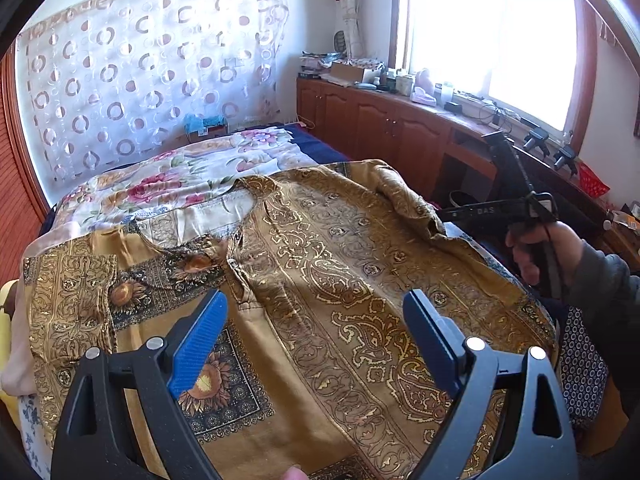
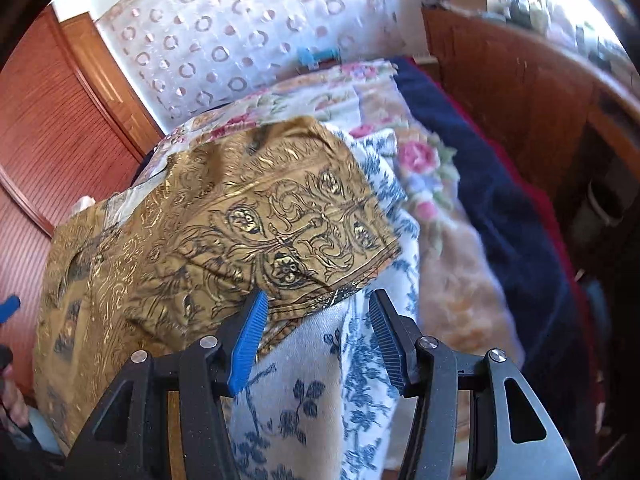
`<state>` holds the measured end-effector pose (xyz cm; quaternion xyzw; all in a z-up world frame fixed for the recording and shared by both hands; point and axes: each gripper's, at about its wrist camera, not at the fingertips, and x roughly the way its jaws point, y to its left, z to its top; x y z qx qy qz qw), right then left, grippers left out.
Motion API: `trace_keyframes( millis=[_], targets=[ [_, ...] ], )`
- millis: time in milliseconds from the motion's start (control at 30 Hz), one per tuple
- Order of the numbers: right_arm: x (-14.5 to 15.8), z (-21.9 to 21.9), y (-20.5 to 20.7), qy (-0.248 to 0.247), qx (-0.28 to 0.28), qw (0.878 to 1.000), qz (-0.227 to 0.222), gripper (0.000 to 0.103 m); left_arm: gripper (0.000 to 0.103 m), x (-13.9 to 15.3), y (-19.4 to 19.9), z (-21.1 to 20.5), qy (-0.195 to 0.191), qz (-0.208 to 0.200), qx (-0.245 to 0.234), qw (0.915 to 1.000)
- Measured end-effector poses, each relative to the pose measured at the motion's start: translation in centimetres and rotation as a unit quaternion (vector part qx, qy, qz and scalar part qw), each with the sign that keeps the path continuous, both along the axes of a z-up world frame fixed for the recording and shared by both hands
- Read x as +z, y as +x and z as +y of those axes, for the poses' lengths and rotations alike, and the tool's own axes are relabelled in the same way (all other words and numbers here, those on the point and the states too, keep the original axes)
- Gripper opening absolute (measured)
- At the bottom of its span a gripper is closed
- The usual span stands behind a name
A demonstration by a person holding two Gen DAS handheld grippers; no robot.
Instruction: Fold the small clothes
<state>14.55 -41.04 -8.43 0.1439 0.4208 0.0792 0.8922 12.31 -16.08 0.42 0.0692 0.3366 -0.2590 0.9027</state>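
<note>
A gold paisley shirt (image 1: 320,240) lies spread flat on the bed, collar toward the far left, with sunflower panels along its near side. My left gripper (image 1: 316,298) hovers above its middle, jaws wide open and nothing between them. In the right wrist view the shirt's sleeve (image 2: 280,208) rests flat, its hem just beyond my right gripper (image 2: 319,298). That gripper is open, and its left pad (image 2: 250,336) is beside the hem without pinching it. The hand (image 1: 536,248) holding it shows at the right of the left wrist view, by the sleeve's end.
Under the shirt are a blue-and-white floral cloth (image 2: 312,392) and a pink floral quilt (image 1: 192,176), with a dark blue blanket (image 2: 492,200) along the right. Wooden cabinets (image 1: 380,128) with cluttered tops run beside the bed under a bright window. A circle-patterned curtain (image 1: 152,72) hangs behind.
</note>
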Motion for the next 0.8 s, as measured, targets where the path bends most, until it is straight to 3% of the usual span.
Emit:
trace_keyframes(
  millis=[100, 167, 300, 433, 633, 800],
  targets=[
    [-0.1, -0.9, 0.5, 0.009, 0.006, 1.0, 0.006, 0.049, 0.091, -0.4, 0.2, 0.3, 0.002, 0.005, 0.005, 1.0],
    [0.6, -1.1, 0.4, 0.009, 0.015, 1.0, -0.001, 0.029, 0.091, -0.7, 0.3, 0.6, 0.003, 0.008, 0.01, 0.9999],
    [1.4, -0.2, 0.4, -0.055, 0.009, 0.998, -0.013, 0.008, 0.091, -0.9, 0.6, 1.5, 0.0, 0.012, 0.02, 0.9997],
    [2.6, 0.6, 0.6, -0.104, 0.01, 0.994, -0.035, 0.004, 0.091, -1.3, 0.7, 2.2, 0.001, 0.011, 0.028, 0.9995],
    [4.8, 1.0, 0.6, -0.124, 0.001, 0.99, -0.062, 0.004, 0.091, -1.9, 0.8, 3.3, 0.001, 0.016, 0.038, 0.9991],
    [7.0, 3.9, 0.3, -0.132, 0.035, 0.986, -0.099, 0.004, 0.091, -1.9, 0.9, 4.5, -0.001, 0.014, 0.049, 0.9987]
  ],
)
